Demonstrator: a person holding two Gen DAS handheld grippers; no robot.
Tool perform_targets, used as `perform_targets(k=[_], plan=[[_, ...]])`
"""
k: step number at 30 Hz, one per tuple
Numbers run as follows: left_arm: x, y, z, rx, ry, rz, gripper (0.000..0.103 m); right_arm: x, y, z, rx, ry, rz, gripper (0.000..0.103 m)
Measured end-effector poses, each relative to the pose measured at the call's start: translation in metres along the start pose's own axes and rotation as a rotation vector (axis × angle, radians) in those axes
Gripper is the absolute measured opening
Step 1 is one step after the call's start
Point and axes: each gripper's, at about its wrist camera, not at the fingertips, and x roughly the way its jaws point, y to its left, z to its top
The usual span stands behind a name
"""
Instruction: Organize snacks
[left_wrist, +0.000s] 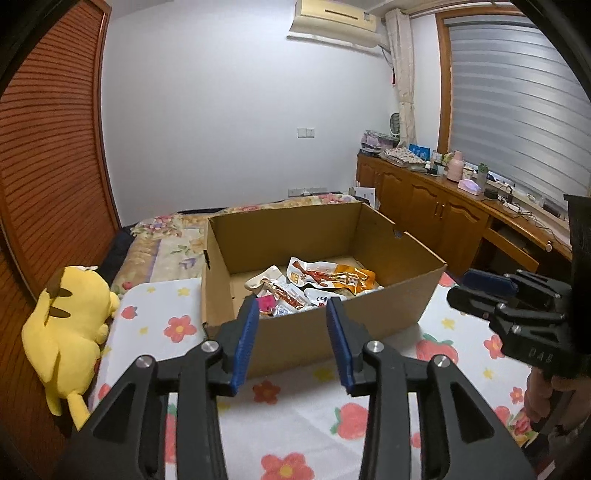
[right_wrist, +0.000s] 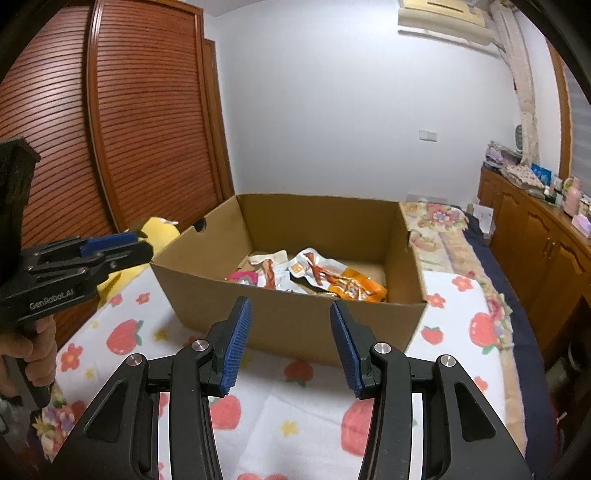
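One cardboard box (left_wrist: 317, 280), open-topped, at the centre of both views, standing on a white cloth (left_wrist: 295, 424) printed with strawberries and flowers. Inside it, on the bottom, a loose pile of snack packets (left_wrist: 314, 288): an orange-and-white packet (right_wrist: 332, 277) uppermost, a small pink one (right_wrist: 242, 277) at the pile's left edge, several pale ones between; exact number not countable, since they overlap. One yellow plush toy (left_wrist: 70, 325) at the left edge of the left wrist view, lying beside the cloth; in the right wrist view only a yellow patch of it (right_wrist: 159, 229) behind the box's left corner.

Two grippers. Left gripper (left_wrist: 291, 314) low in the centre of its own frame, angled down toward the box's near wall, blue pads spread apart with nothing between them, only box wall and packets seen through the gap. Right gripper (right_wrist: 290, 314) likewise low centre in its own frame, pointed down at the near wall, pads parted and empty. Each visible in the other's view as well: right gripper at the right edge of the left wrist view, left gripper at the left edge of the right wrist view, gripped from below by a hand (right_wrist: 33, 350). Both short of the box, not touching it.
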Motion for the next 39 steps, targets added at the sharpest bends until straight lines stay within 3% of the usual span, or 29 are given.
perform_targets(k=[3,9,12,15,20,26,39], plan=[[-0.014,-0.005,-0.006,0.000,-0.011,0.000,0.047,-0.014,0.001,-0.004,0.004,-0.011,-0.011,0.046],[-0.033,-0.011,-0.018,0.015,-0.019,0.018,0.050,-0.039,0.005,-0.015,0.007,-0.034,-0.050,0.052],[-0.042,-0.015,-0.023,0.021,-0.040,0.039,0.063,-0.048,0.005,-0.019,0.015,-0.047,-0.068,0.057],[-0.050,-0.017,-0.029,0.016,-0.066,0.055,0.088,-0.057,0.007,-0.024,0.006,-0.064,-0.091,0.067],[-0.058,-0.021,-0.036,0.013,-0.090,0.091,0.102,-0.064,0.010,-0.032,-0.001,-0.083,-0.118,0.079],[-0.064,-0.022,-0.043,0.011,-0.116,0.133,0.103,-0.067,0.013,-0.037,-0.002,-0.104,-0.153,0.102],[-0.076,-0.028,-0.060,-0.022,-0.102,0.162,0.103,-0.075,0.015,-0.047,0.000,-0.109,-0.174,0.103]])
